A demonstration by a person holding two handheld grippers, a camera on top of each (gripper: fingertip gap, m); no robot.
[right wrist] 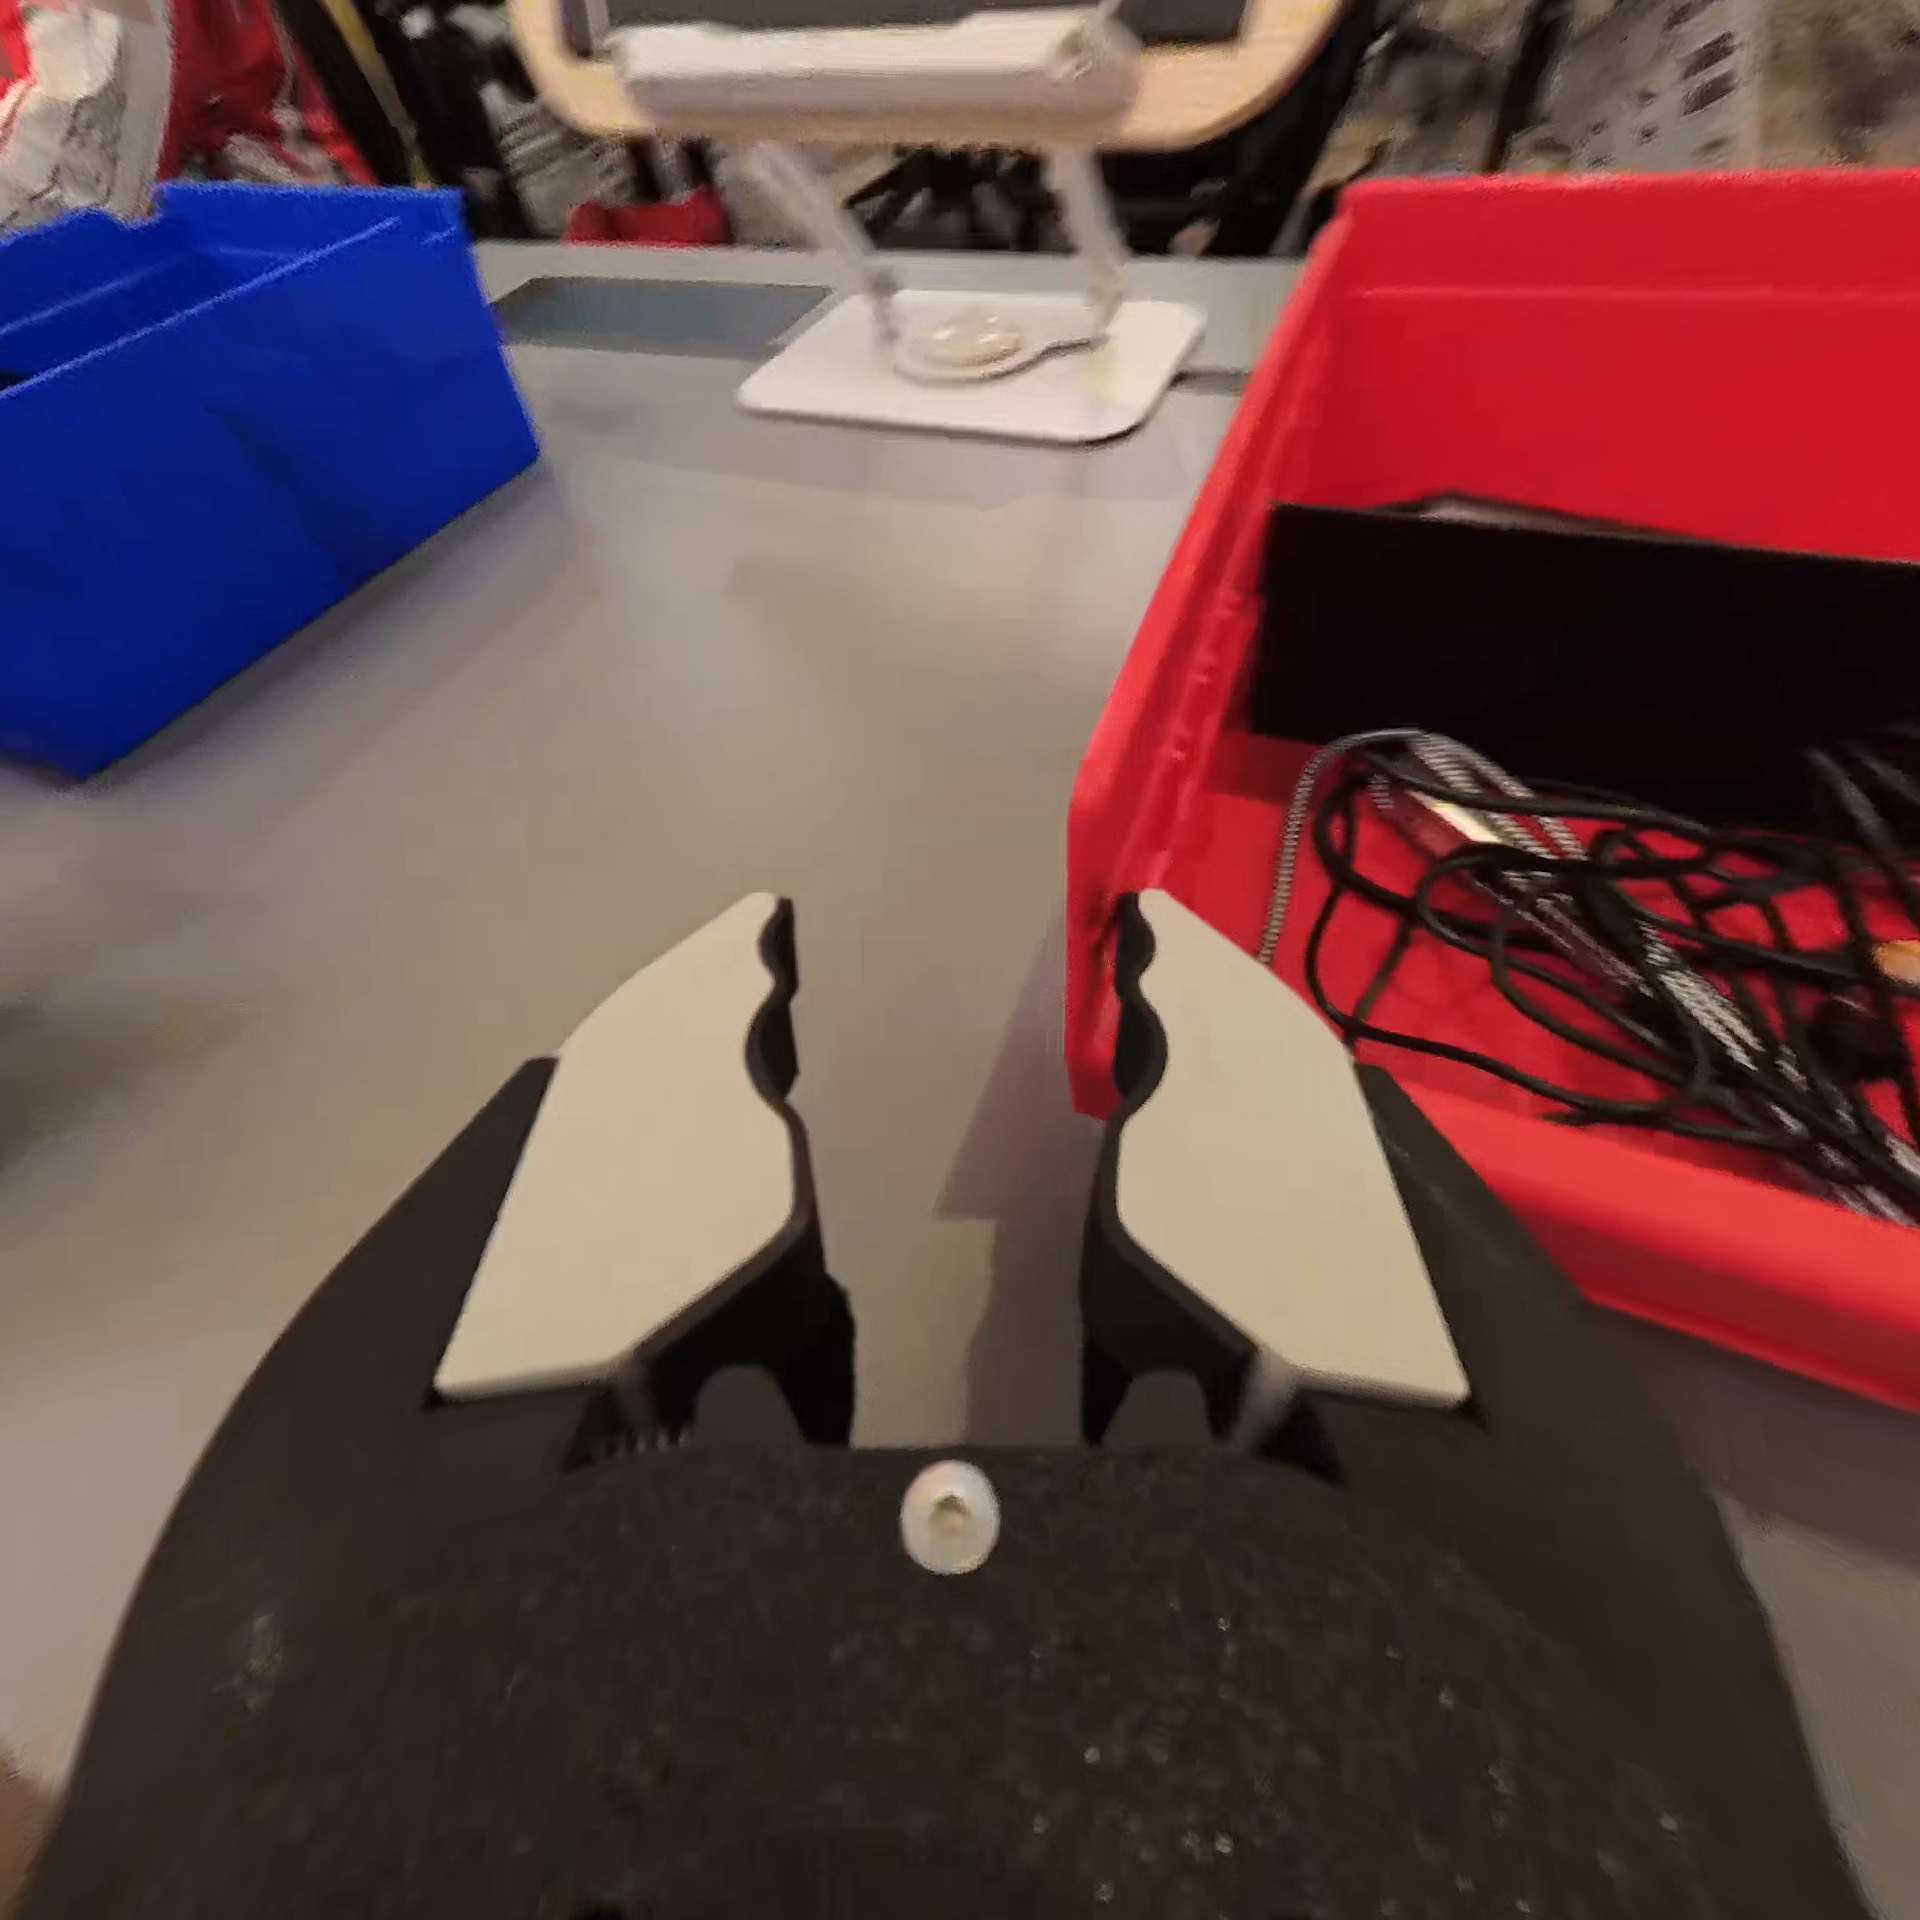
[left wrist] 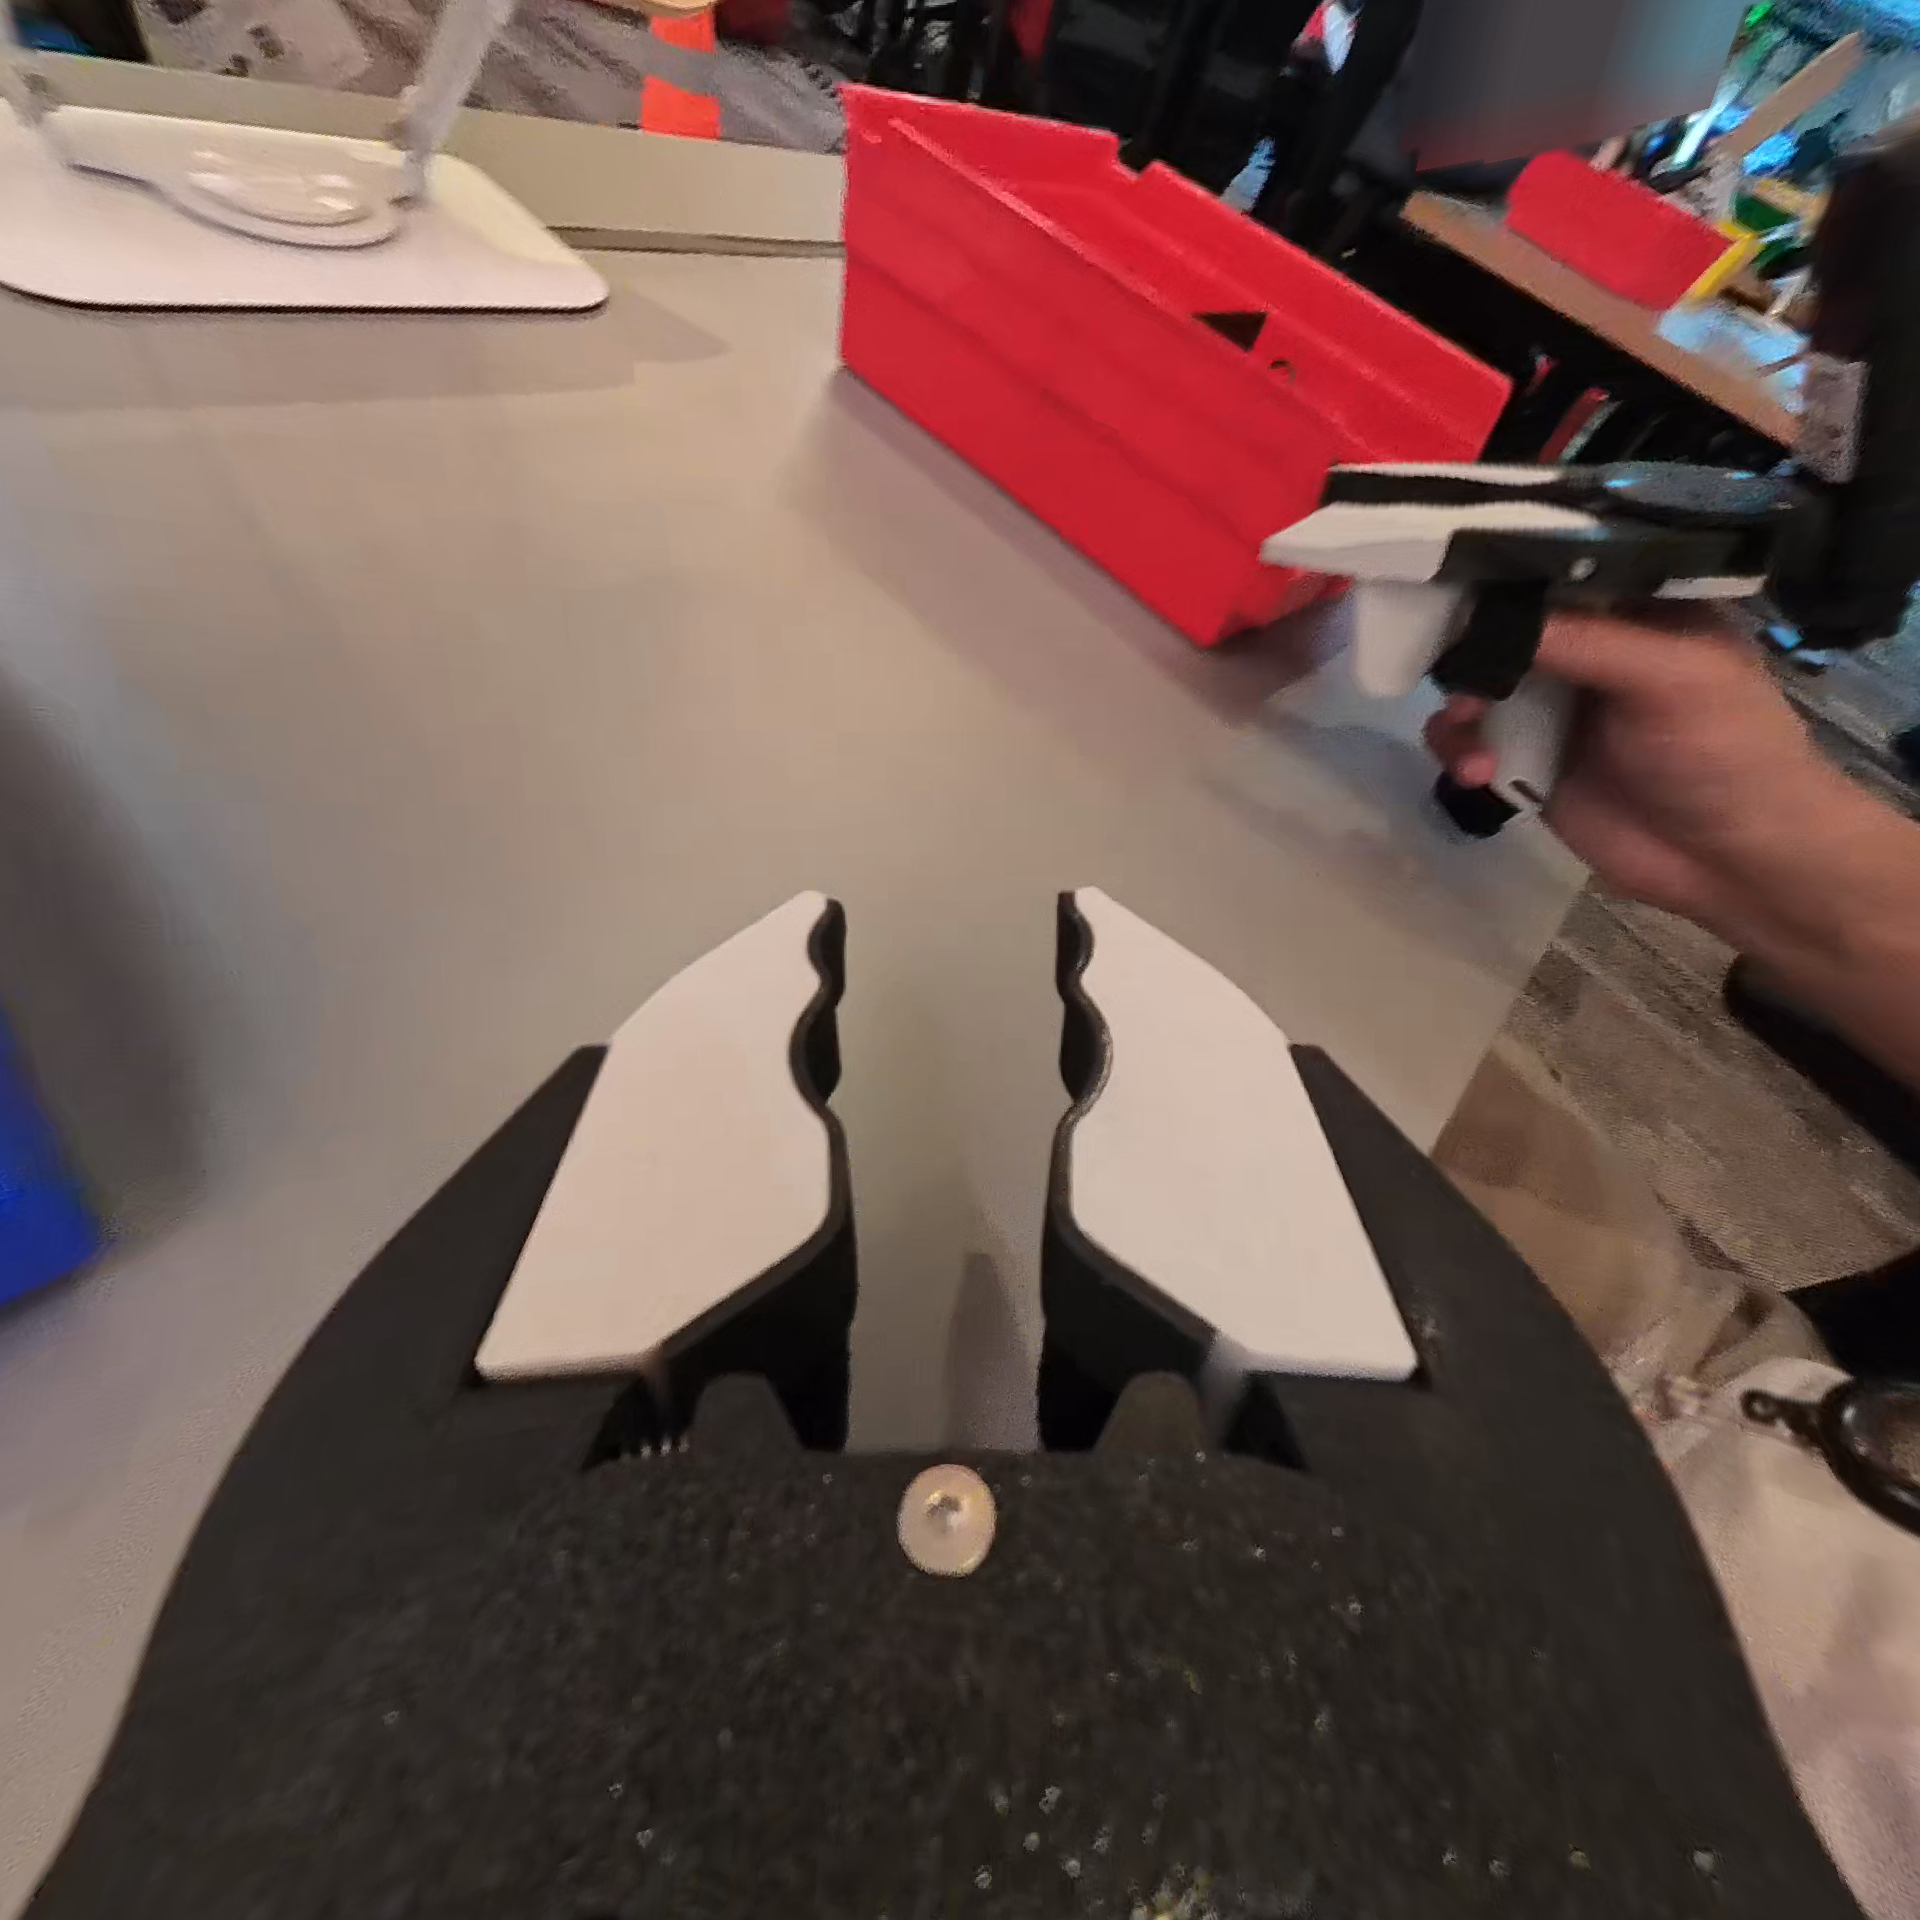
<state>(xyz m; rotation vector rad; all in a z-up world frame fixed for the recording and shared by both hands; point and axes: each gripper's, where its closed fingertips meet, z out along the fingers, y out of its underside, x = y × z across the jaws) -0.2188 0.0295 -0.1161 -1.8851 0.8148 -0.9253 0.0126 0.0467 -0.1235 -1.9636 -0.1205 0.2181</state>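
The left gripper, with pale grey finger plates over black scalloped pads, hangs above a smooth grey matte table with its jaws released and nothing between them. Nearest to it is only bare tabletop. Far and to the right stands a red plastic bin with stepped, ribbed walls, well apart from the fingertips. At the far left lies a white flat stand base with rounded corners, with thin pale legs rising from it. A blurred blue shape shows at the near left edge. The right gripper appears at the right, held by a person's hand just beside the red bin's near corner; from this side-on angle its jaw gap cannot be read.

The right wrist view settles that: the right gripper has its jaws released and empty, hovering over the table, its right finger just beside the near-left corner of the red plastic bin. Whether it touches the wall cannot be told. Inside the bin lies a loose tangle of thin black cables, some with braided black-and-white sheathing, and behind them a black rectangular box. At the far left sits a blue plastic bin with an inner divider, well apart. The white stand is at the far middle, its legs carrying a pale bar.
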